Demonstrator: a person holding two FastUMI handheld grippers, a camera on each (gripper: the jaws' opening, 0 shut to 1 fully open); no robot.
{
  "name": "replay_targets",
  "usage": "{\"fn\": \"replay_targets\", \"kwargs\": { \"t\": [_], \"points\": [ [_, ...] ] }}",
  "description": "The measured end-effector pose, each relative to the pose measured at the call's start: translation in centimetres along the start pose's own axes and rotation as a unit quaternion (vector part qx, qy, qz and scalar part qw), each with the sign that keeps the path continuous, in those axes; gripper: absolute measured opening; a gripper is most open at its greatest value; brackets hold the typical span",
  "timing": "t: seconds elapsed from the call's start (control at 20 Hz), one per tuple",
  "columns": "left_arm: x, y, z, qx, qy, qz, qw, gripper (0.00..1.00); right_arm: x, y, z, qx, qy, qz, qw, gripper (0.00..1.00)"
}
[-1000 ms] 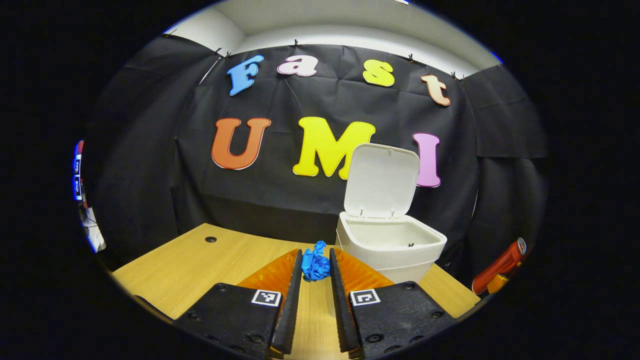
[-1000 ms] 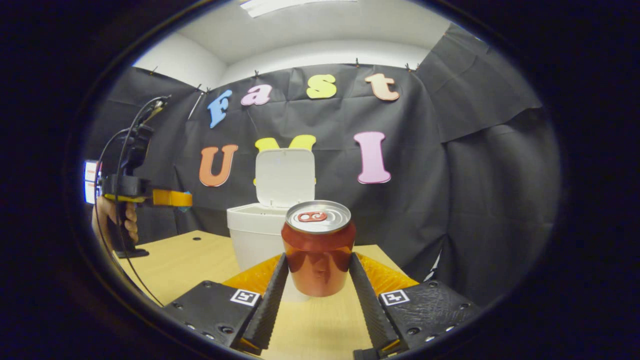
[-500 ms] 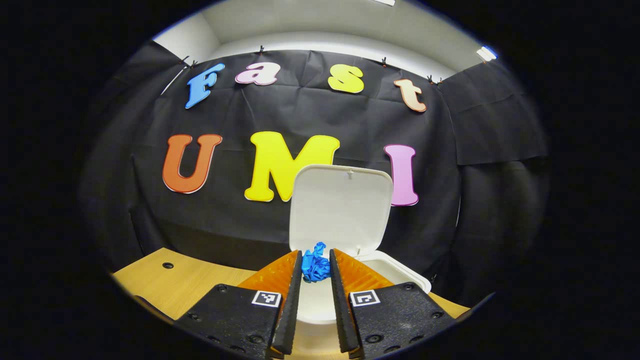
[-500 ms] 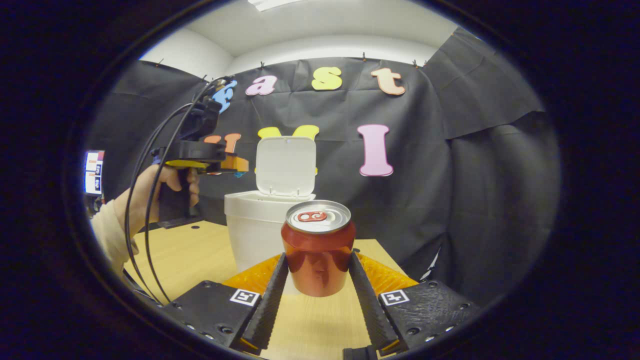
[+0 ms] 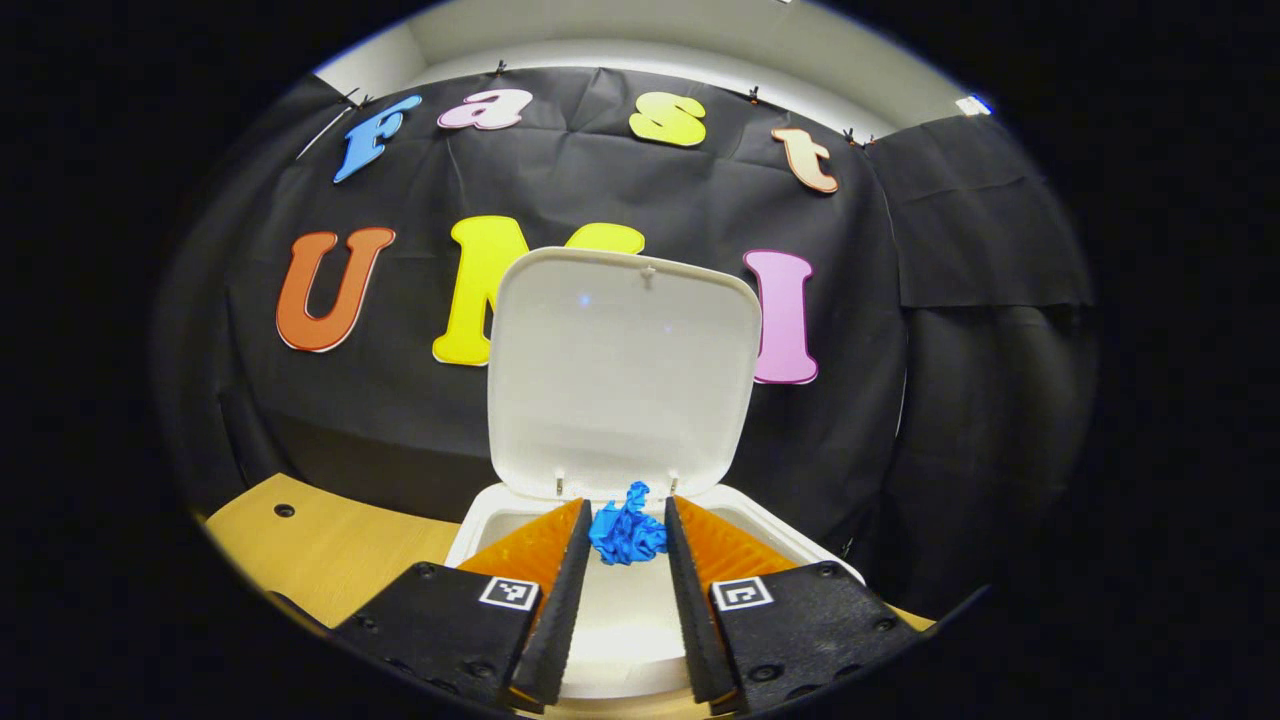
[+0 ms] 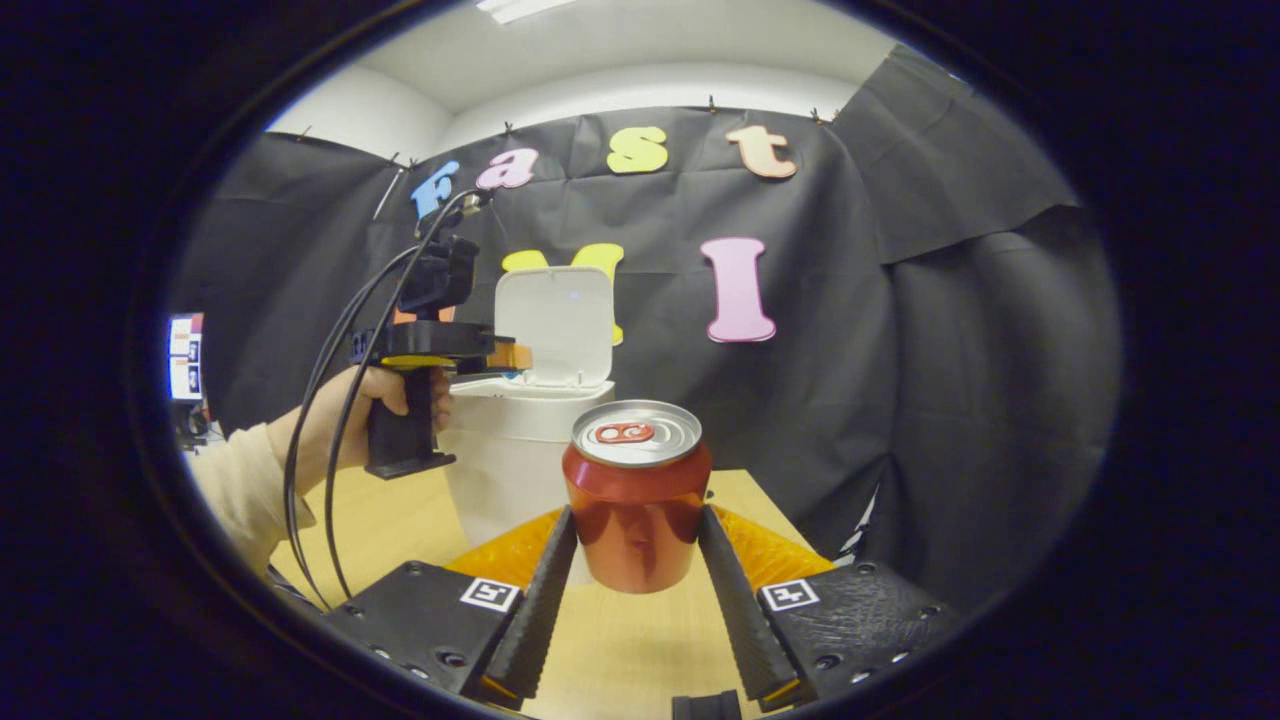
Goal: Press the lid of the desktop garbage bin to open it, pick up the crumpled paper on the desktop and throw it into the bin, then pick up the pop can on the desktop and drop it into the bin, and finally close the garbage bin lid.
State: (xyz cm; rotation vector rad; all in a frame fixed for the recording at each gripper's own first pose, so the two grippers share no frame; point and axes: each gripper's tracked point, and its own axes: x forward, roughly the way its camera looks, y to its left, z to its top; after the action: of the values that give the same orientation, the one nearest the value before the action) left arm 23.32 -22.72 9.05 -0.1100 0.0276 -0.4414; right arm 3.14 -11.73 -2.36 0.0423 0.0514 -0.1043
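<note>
Two loaded grippers: left gripper [image 5: 627, 535] pinching crumpled paper [image 5: 627, 533] above open bin [image 5: 620, 620], right gripper [image 6: 634, 550] clamping pop can [image 6: 636, 495]

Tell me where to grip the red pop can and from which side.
Grip the pop can across its round side wall at mid-height, coming in level from the front: it is upright, and the right gripper already brackets it that way.

Bin [image 5: 800, 548] mouth open below; upright lid [image 5: 622, 370] blocks behind.
</note>
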Motion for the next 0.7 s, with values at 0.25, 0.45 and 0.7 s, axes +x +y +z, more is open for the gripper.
{"fn": "replay_targets", "kwargs": {
  "t": [0.25,0.45,0.7],
  "points": [
    [-3.3,0.5,-0.4,0.022,0.000,-0.007,1.000,0.88,0.9,0.3,-1.1,-0.020,0.004,-0.010,1.000,0.73],
    [-8.2,2.6,-0.6,0.041,-0.025,0.018,0.999,1.00,1.4,0.6,-1.6,-0.057,-0.001,-0.038,0.998,0.73],
    [-15.6,7.2,-3.3,0.079,-0.038,0.089,0.992,1.00,1.2,3.3,-1.6,-0.040,-0.007,-0.032,0.999,0.72]
  ]
}}
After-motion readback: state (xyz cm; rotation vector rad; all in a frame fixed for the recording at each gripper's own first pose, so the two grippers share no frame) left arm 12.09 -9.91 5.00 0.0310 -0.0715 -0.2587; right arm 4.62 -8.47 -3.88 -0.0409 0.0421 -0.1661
